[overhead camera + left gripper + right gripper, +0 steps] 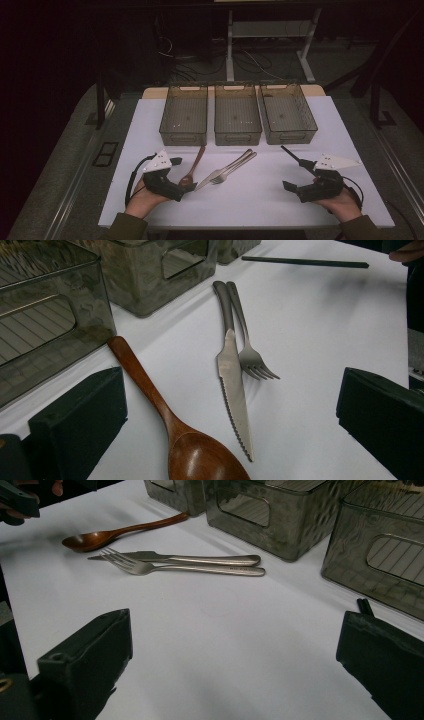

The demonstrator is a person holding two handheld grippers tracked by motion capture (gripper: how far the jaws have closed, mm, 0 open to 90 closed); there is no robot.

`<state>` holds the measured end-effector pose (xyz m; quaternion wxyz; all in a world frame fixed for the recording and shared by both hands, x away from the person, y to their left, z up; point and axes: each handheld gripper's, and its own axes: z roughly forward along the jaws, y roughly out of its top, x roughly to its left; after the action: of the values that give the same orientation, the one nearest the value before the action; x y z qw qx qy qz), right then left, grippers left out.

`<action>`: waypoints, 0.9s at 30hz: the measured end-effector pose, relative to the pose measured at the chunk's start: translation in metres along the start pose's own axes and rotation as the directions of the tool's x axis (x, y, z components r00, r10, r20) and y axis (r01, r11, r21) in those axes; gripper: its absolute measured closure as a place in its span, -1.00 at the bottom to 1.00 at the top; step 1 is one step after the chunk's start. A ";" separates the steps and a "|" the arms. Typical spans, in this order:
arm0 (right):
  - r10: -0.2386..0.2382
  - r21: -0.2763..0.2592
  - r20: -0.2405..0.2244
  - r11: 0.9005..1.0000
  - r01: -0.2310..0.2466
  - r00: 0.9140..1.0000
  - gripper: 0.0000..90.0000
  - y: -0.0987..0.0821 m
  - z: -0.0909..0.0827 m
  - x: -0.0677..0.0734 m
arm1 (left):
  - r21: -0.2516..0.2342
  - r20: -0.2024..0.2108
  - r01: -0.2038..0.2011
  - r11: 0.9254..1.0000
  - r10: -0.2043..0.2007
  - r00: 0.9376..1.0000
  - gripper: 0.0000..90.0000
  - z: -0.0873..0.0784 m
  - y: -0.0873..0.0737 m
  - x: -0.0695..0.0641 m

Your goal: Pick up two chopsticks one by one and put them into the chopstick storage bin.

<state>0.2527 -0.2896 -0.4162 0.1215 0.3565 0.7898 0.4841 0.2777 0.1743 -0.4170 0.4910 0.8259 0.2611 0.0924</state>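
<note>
Both grippers stand fully open and hold nothing: the left gripper rests just beside the bowl of the wooden spoon, and the right gripper lies well apart to the spoon's right. The knife and fork lie side by side, touching, just right of the spoon; three bins stand beyond it. Sorting into bins is probably intended, so close squarely across the spoon's handle, clear of the knife.

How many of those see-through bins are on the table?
3, in a row along the far edge of the white mat: the left bin, the middle bin and the right bin. All look empty, and nothing seems to hide another.
</note>
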 end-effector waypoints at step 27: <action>0.008 0.011 -0.019 1.000 -0.008 1.000 -0.98 0.005 -0.002 -0.010 | -0.014 0.004 0.021 1.000 -0.021 1.000 -1.00 -0.002 -0.002 -0.001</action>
<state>0.2607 -0.2969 -0.4126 0.1103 0.3559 0.7920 0.4836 0.2752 0.1763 -0.4178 0.4983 0.8198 0.2681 0.0878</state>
